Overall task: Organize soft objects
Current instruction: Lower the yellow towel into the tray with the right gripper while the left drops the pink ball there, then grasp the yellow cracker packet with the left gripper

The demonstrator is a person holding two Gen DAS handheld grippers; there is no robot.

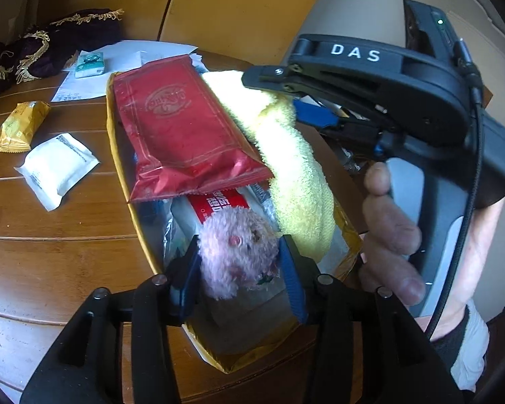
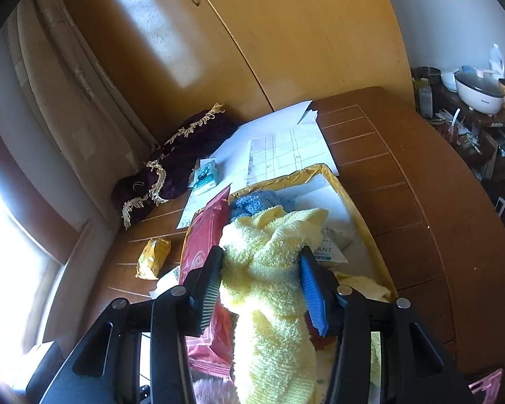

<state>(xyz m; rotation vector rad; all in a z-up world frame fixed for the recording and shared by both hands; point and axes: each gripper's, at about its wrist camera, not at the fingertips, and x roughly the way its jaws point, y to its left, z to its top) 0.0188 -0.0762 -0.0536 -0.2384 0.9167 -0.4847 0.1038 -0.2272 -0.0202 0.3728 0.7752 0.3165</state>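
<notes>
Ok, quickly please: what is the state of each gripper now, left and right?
Left gripper: closed on the pink plush toy.
Right gripper: closed on the yellow towel.

A pale pink fuzzy plush toy [image 1: 237,252], a pale yellow terry towel [image 2: 269,269], a blue knitted cloth [image 2: 262,202] and a glossy red foil packet [image 1: 181,131] bearing a faint oval emblem lie in a gold-rimmed tray [image 1: 118,155]. The brown wooden surface [image 1: 50,229], lined with thin pale grooves, carries a golden-yellow wrapper [image 1: 20,126], a white sachet [image 1: 57,170] with small dark print, white papers [image 2: 279,148] ruled in a grid, and a dark purple cloth [image 2: 185,155] with gold fringe. The grippers are black, their pads [image 1: 291,282] blue and ribbed.
</notes>
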